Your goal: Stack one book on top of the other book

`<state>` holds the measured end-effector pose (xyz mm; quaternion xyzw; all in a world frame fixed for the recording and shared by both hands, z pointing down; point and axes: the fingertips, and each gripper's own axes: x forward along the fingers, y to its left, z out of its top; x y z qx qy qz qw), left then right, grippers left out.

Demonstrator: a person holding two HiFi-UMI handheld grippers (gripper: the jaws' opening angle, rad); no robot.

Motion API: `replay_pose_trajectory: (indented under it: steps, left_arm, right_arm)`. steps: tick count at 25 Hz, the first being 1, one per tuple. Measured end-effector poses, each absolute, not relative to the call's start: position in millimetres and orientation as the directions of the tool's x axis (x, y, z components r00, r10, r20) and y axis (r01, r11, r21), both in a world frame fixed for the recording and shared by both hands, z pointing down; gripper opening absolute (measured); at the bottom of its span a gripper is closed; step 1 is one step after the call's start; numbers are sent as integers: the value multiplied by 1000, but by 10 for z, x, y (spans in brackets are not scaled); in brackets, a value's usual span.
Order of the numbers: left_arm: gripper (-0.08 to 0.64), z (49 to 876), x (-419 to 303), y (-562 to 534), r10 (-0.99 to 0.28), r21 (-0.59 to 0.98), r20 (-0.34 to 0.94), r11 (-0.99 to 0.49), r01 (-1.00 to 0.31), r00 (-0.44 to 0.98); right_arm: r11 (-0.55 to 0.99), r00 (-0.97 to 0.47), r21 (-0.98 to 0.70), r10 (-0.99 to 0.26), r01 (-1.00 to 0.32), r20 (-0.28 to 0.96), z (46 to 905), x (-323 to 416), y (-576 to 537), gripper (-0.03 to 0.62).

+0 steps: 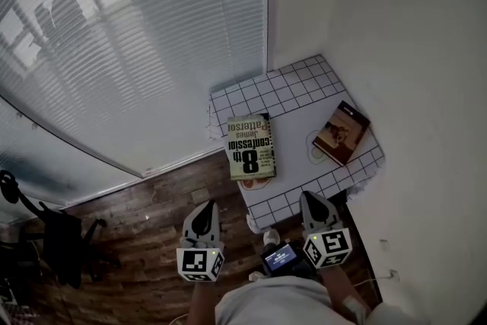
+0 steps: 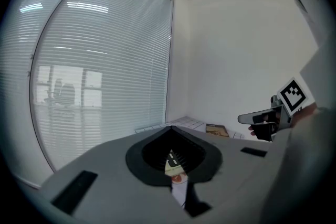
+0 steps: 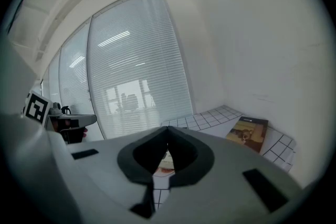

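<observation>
Checked tablecloth holds both books flat, unstacked: green paperback at 9 o'clock, brown book at 3. Left gripper and right gripper, clenched empty, hang at 6, likely before reaching.

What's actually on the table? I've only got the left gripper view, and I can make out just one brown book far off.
Observer: Two books. The head view shows a green-and-white book at the left of the gridded cloth and the brown book at its right.
Operator: Are they stacked at all?
Observer: No. Both lie flat, with bare cloth between them.
Operator: Is the right gripper carrying anything?
Observer: No. The right gripper view shows the right gripper shut with nothing in it.
</observation>
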<state>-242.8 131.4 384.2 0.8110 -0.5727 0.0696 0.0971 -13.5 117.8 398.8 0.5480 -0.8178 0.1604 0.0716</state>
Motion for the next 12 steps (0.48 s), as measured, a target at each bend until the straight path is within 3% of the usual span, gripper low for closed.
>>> replay_pose_trajectory:
  steps: [12]
  left_arm:
    - [8,4048,-2200,527,-901,102,239,-348,-932,362]
  right_arm:
    - [374,-409,-166,-853,-913,325,4222,-90,471,8]
